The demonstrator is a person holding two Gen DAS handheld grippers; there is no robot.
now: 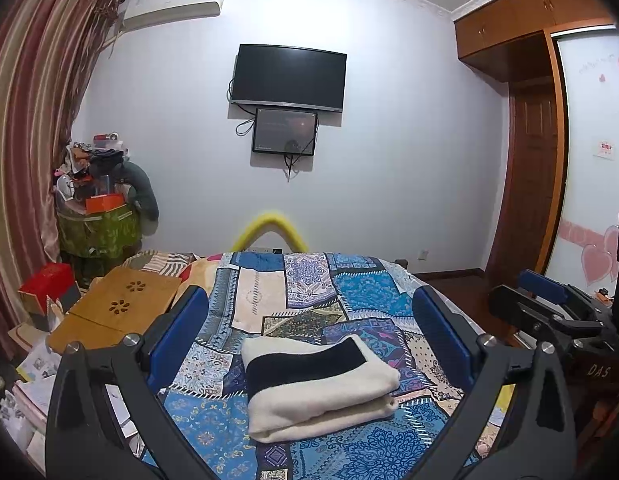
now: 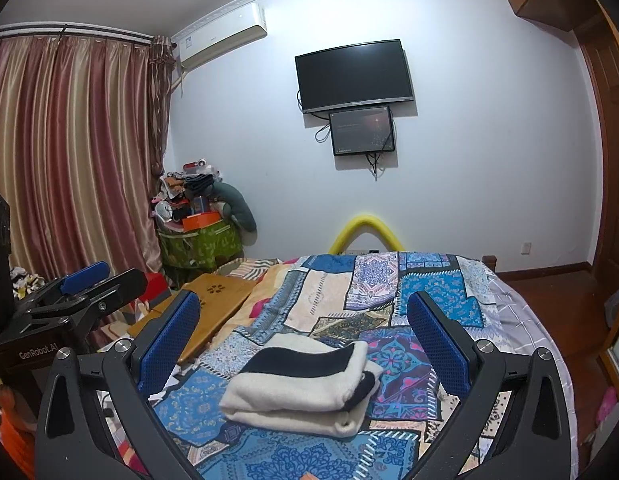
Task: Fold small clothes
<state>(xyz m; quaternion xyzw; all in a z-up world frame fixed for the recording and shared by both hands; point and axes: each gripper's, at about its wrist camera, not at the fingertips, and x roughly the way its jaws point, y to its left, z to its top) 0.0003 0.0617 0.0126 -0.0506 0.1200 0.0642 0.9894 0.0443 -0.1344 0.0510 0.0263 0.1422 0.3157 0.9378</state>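
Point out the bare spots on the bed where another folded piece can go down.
Free quilt lies beyond the folded cream-and-black garment, toward the foot of the bed, and to its right up to the grey sheet edge. The left side is crowded: the wooden lap desk lies there, with papers below it. Both grippers hover open, holding nothing.

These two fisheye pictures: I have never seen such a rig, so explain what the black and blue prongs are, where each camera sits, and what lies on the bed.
No robot here: a person holds a two-finger gripper in each hand, each carrying a camera looking along its fingers. The left gripper frames one picture, the right gripper the other. Both stand open and hold nothing. Between the blue pads lies a folded cream garment with a dark stripe on the patchwork bedspread. A television hangs on the far wall.
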